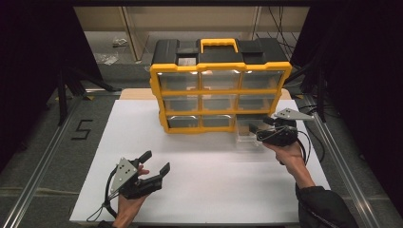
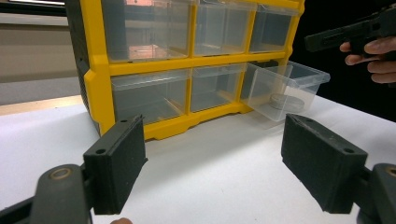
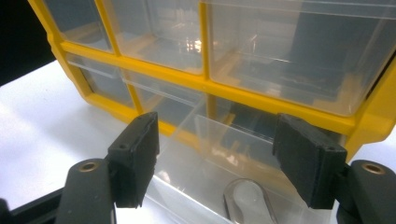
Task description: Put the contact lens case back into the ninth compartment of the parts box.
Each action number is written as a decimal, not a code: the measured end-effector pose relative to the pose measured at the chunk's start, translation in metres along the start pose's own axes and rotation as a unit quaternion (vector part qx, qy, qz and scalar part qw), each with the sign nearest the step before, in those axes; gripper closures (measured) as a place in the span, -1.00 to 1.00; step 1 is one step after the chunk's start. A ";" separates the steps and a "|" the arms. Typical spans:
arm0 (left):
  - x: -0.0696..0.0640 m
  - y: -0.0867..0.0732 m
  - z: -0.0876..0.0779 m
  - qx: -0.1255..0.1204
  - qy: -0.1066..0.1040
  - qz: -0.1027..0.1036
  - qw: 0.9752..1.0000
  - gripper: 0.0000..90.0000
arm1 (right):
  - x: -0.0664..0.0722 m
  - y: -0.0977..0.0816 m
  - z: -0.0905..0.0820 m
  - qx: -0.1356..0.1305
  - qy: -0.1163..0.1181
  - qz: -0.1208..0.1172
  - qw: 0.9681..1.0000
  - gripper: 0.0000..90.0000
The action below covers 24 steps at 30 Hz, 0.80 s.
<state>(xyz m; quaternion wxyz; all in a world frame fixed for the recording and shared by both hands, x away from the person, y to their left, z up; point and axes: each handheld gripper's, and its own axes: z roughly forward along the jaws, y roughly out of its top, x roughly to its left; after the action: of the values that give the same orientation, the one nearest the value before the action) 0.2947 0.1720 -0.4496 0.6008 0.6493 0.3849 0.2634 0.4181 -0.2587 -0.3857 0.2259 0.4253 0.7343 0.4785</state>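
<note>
A yellow and black organizer (image 1: 218, 90) with clear drawers stands at the back of the white table (image 1: 209, 190). Its bottom right drawer (image 1: 248, 136) is pulled out. In the left gripper view a flat round grey piece (image 2: 282, 101) lies inside this drawer (image 2: 286, 84). My right gripper (image 1: 254, 127) hovers just over the drawer's front. In the right gripper view the right gripper (image 3: 217, 135) is open, its jaws wide above the drawer (image 3: 201, 158) and the rounded piece (image 3: 247, 200), with nothing pressed between them. My left gripper (image 1: 157, 161) rests open near the table's front left, empty (image 2: 212, 140).
The other drawers look closed; some hold dividers. A yellow carry handle (image 1: 218, 44) tops the organizer. Metal rails (image 1: 43, 161) run along both sides of the table, and dark curtains close off left and right. Bare white tabletop spreads between the two grippers.
</note>
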 end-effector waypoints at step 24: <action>0.000 0.000 0.000 0.001 -0.004 -0.001 1.000 -0.53 | 0.051 0.006 -0.014 -0.055 0.068 -0.019 0.996 -0.40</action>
<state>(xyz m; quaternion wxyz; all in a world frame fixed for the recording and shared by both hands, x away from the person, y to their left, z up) 0.2945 0.1724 -0.4494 0.6025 0.6502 0.3833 0.2595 0.3831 -0.2220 -0.3704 0.2075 0.3650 0.7282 0.5417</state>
